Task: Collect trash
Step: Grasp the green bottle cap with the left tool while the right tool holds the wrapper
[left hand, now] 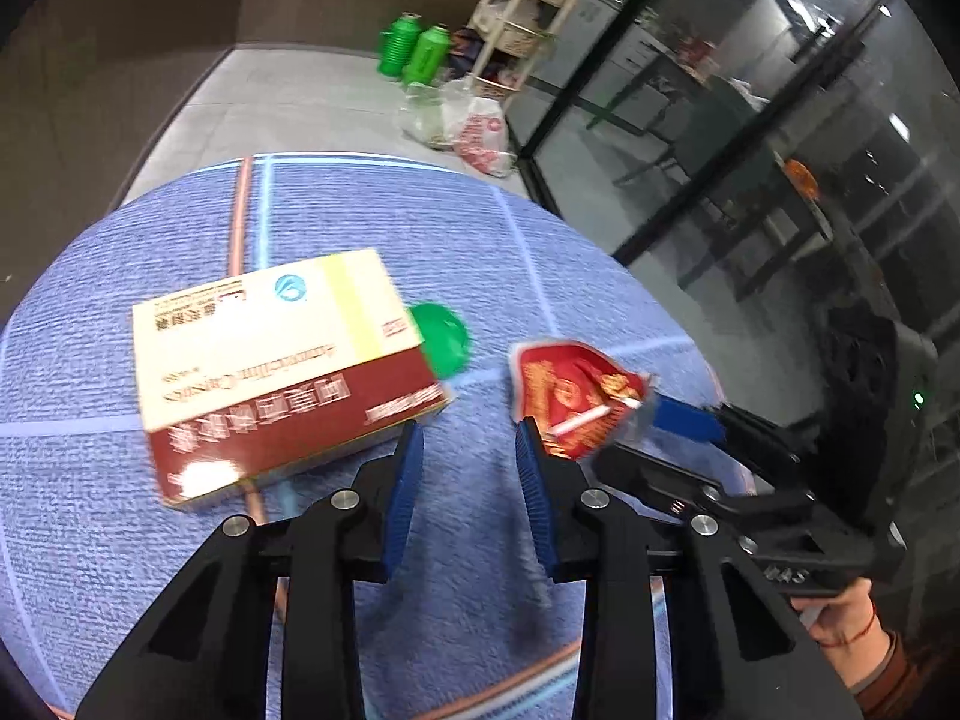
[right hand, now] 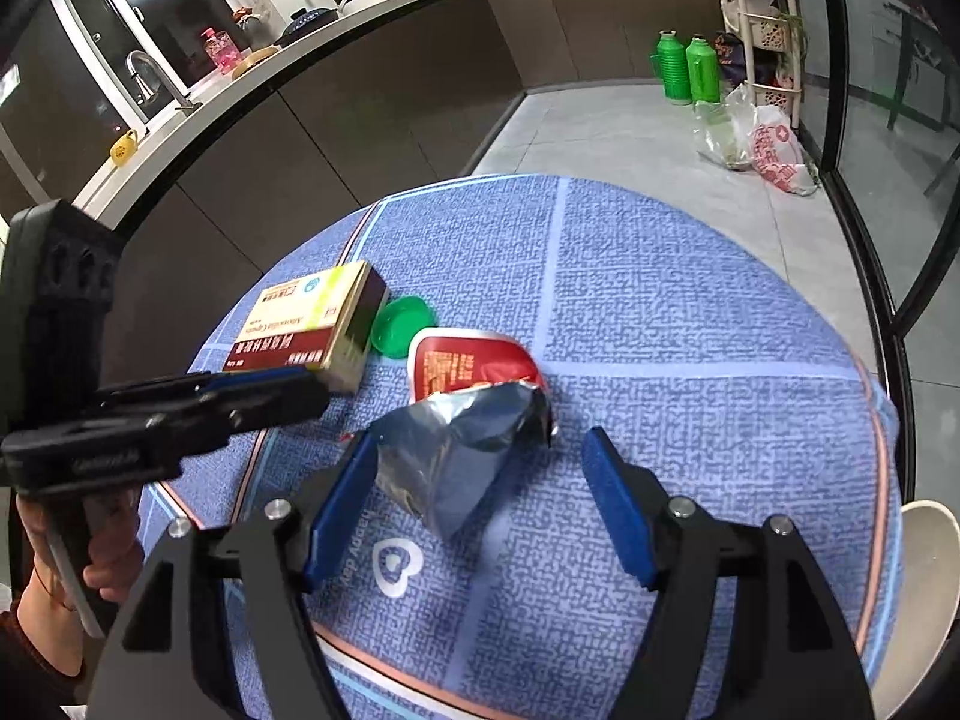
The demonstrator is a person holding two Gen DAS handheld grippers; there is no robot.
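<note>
A round table under a blue cloth [left hand: 420, 228] [right hand: 690, 300] bears three bits of trash. A cream and maroon medicine box [left hand: 270, 360] [right hand: 312, 324] lies beside a green lid [left hand: 441, 339] [right hand: 402, 324]. To their right is a torn red snack wrapper [left hand: 570, 396] [right hand: 468, 372], its silver inside turned up. My left gripper [left hand: 468, 456] is open over bare cloth, its left finger close to the box's near edge. My right gripper [right hand: 480, 468] is open wide around the wrapper; the foil leans on the left pad [right hand: 345, 498], while the right pad stands apart.
Two green flasks [right hand: 687, 69] and plastic bags [right hand: 774, 156] stand on the tiled floor by a shelf rack [right hand: 762, 18]. A kitchen counter [right hand: 360, 6] runs behind; a glass partition [left hand: 750, 150] is at the right. A white-rimmed container [right hand: 924, 546] sits past the table's right edge.
</note>
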